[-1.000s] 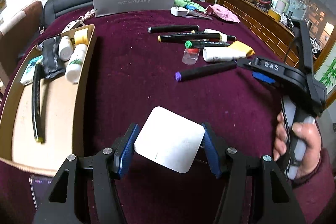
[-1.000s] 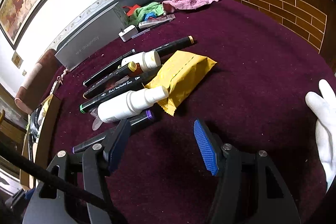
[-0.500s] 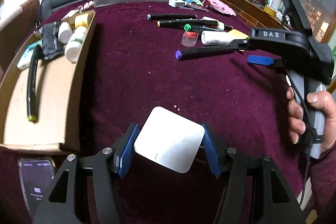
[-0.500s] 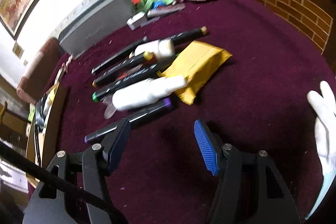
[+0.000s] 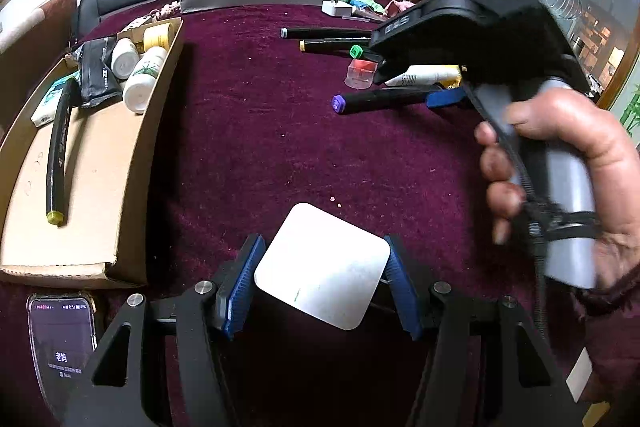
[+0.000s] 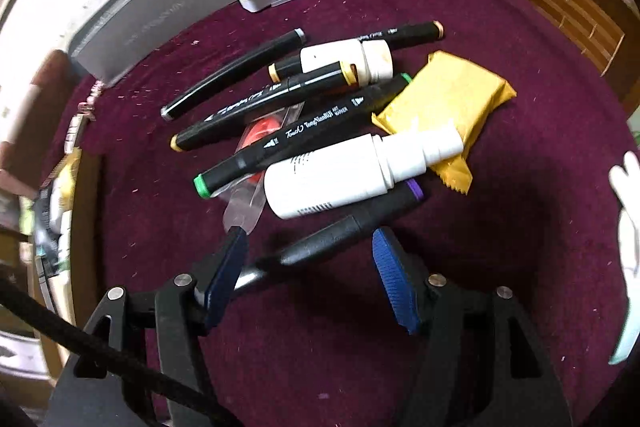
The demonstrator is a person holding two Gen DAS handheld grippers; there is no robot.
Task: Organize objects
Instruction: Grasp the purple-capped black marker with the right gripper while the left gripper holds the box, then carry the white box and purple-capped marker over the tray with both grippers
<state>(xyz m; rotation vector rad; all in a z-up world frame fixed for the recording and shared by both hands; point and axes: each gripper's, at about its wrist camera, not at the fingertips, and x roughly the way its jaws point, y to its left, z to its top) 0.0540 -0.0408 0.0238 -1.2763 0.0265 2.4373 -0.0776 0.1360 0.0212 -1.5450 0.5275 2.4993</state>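
Cardboard box (image 5: 132, 163) at far left on the bench (image 5: 260, 147), already stocked with bottles and a marker. Left gripper (image 5: 320, 283) clamped on a white square block (image 5: 322, 267), near the box. Further right, right gripper (image 6: 308, 267) with jaws closing around the purple-capped marker (image 6: 352, 227), pads not yet touching. Risk: marker rolling or pivoting out, lying slantwise across the jaws; white spray bottle (image 6: 344, 175) touching it, likely nudged.
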